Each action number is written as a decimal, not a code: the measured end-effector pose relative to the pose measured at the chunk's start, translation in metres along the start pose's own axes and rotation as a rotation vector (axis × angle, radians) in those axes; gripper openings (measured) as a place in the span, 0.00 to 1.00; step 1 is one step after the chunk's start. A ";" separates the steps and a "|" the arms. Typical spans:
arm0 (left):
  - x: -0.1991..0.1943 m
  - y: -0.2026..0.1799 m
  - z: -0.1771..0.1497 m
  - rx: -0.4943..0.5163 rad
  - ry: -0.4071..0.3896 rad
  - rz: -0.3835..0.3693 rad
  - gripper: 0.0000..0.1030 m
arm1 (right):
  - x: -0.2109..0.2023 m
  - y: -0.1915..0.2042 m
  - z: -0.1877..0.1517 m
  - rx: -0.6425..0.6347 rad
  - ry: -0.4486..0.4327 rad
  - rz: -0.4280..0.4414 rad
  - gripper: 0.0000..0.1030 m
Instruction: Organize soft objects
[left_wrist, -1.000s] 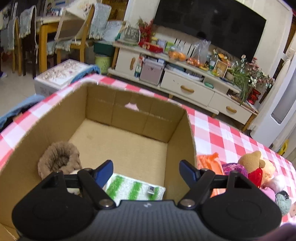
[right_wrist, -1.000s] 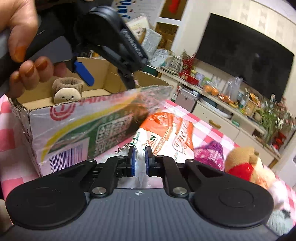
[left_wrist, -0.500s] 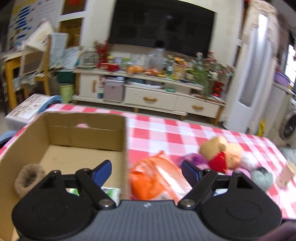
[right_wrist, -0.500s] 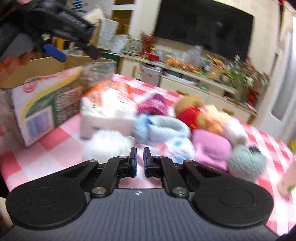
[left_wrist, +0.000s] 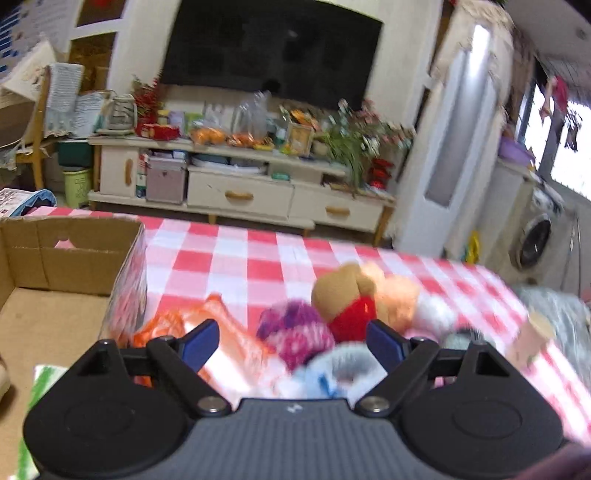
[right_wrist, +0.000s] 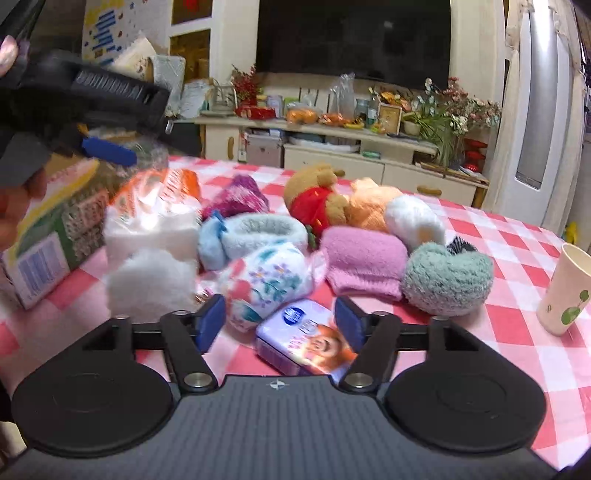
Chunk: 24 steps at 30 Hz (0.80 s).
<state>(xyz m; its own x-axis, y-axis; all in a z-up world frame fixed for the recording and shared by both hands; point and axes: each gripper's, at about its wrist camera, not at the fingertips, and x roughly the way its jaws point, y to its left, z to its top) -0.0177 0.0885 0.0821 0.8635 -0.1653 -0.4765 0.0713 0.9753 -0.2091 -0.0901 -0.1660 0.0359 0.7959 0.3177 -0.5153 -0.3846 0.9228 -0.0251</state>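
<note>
Two tongs in view, both spread and holding nothing. Right tongs (right_wrist: 280, 319) hover low over the desk (right_wrist: 517, 321); a wipes pack (right_wrist: 304, 341) lies between the blue pads (right_wrist: 212, 319), not touched as far as I can tell. Just beyond it: floral pouch (right_wrist: 267, 282), white fluff (right_wrist: 151, 280), pink cloth (right_wrist: 364, 262), teal ball (right_wrist: 445, 280). Farther back: blue band (right_wrist: 255, 232), tissue bag (right_wrist: 153, 218), purple knit (right_wrist: 238, 195), bear (right_wrist: 317, 197). Paper cup (right_wrist: 565, 291) stands apart at the right edge. Left tongs (left_wrist: 291, 343) hang above the box (left_wrist: 66, 251) rim and the pile's left side; a green striped cloth (left_wrist: 37, 387) lies inside the box. TV stand (left_wrist: 236, 184) behind the desk. Left view blurred.
</note>
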 end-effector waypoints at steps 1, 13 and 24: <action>0.004 -0.003 0.002 0.006 -0.018 0.015 0.88 | 0.004 -0.001 -0.001 0.002 0.008 -0.006 0.97; 0.054 0.016 0.014 0.041 -0.107 0.366 0.93 | 0.021 -0.021 -0.010 -0.111 0.065 0.017 1.00; 0.001 -0.020 0.007 0.266 -0.129 0.312 0.94 | 0.032 -0.049 -0.006 -0.056 0.098 0.113 1.00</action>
<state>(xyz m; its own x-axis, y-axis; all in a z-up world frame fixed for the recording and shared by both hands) -0.0147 0.0699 0.0920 0.9183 0.1473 -0.3674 -0.0919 0.9822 0.1639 -0.0488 -0.2021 0.0155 0.6978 0.3937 -0.5985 -0.4968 0.8678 -0.0084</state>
